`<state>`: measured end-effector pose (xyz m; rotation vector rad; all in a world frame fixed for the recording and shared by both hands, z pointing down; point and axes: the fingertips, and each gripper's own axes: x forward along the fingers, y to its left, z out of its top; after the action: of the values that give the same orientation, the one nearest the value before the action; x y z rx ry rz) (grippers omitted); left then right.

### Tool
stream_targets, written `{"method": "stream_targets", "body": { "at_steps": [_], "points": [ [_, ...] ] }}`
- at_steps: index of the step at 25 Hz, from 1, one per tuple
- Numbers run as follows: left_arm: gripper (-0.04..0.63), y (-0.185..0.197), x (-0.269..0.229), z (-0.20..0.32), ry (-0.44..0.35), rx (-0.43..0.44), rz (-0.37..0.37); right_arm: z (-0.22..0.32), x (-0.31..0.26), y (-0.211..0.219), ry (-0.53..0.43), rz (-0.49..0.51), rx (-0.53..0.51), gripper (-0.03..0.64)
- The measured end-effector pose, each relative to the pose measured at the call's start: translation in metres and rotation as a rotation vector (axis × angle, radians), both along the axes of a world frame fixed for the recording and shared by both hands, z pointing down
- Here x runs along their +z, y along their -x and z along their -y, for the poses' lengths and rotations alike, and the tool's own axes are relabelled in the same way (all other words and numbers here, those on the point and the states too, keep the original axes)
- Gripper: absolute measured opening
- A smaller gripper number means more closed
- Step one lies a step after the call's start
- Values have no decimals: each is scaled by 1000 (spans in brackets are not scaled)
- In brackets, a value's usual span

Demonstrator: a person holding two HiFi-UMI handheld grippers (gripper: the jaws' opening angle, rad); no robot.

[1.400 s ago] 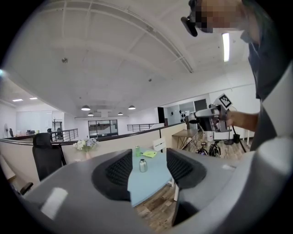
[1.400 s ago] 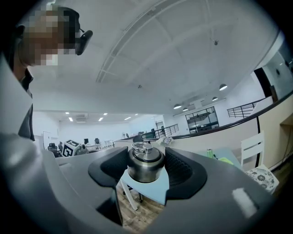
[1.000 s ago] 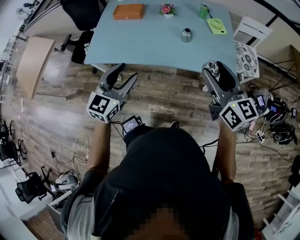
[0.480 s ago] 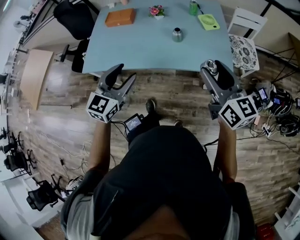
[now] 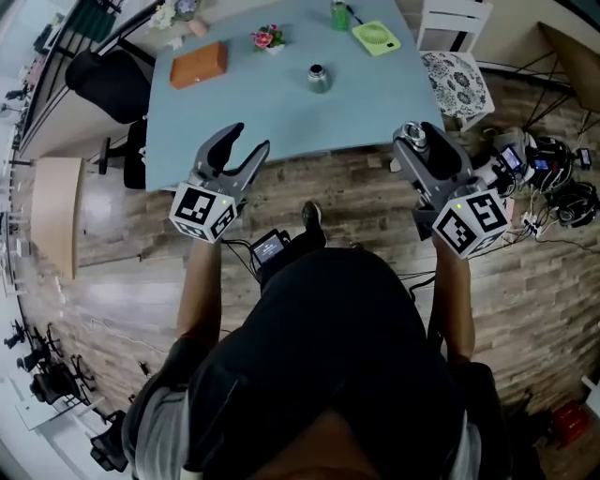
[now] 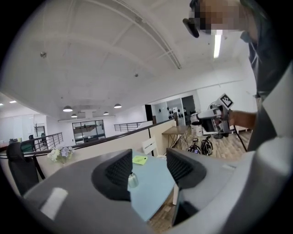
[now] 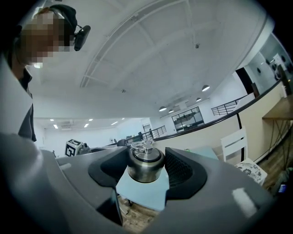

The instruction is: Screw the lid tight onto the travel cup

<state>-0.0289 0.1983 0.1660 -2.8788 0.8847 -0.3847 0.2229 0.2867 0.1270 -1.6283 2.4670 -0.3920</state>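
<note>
The steel travel cup point(image 5: 319, 78) stands upright and lidless on the light blue table point(image 5: 234, 108); in the left gripper view the cup point(image 6: 132, 179) shows far off through the jaw gap. My right gripper point(image 5: 419, 131) is held over the wooden floor before the table's front edge, shut on the steel lid point(image 5: 416, 139). In the right gripper view the lid point(image 7: 144, 157), with its ring on top, sits between both pads of the right gripper point(image 7: 146, 168). My left gripper point(image 5: 248, 141) hangs at the table's front edge; the left gripper point(image 6: 149, 169) has its jaws apart with nothing between them.
On the table are an orange box point(image 5: 198, 64), a small flower pot point(image 5: 267, 38), a green can point(image 5: 339, 15) and a light green flat object point(image 5: 376, 37). A white chair with a patterned cushion point(image 5: 453, 75) stands at the right, a black office chair point(image 5: 108, 84) at the left, cables and devices point(image 5: 544, 173) on the floor.
The whole scene has swung in the head view: the table and its objects have shifted left and turned. Both grippers keep their pose, the lid still held in the right one.
</note>
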Motion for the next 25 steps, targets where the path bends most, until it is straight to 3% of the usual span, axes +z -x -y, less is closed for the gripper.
{"method": "stream_targets", "body": {
  "at_steps": [10, 25],
  "points": [
    [284, -15, 2, 81, 11, 126, -54, 46, -2, 12, 32, -37, 105, 253],
    [284, 10, 19, 179, 35, 237, -113, 120, -11, 63, 73, -107, 202, 253]
  ]
}}
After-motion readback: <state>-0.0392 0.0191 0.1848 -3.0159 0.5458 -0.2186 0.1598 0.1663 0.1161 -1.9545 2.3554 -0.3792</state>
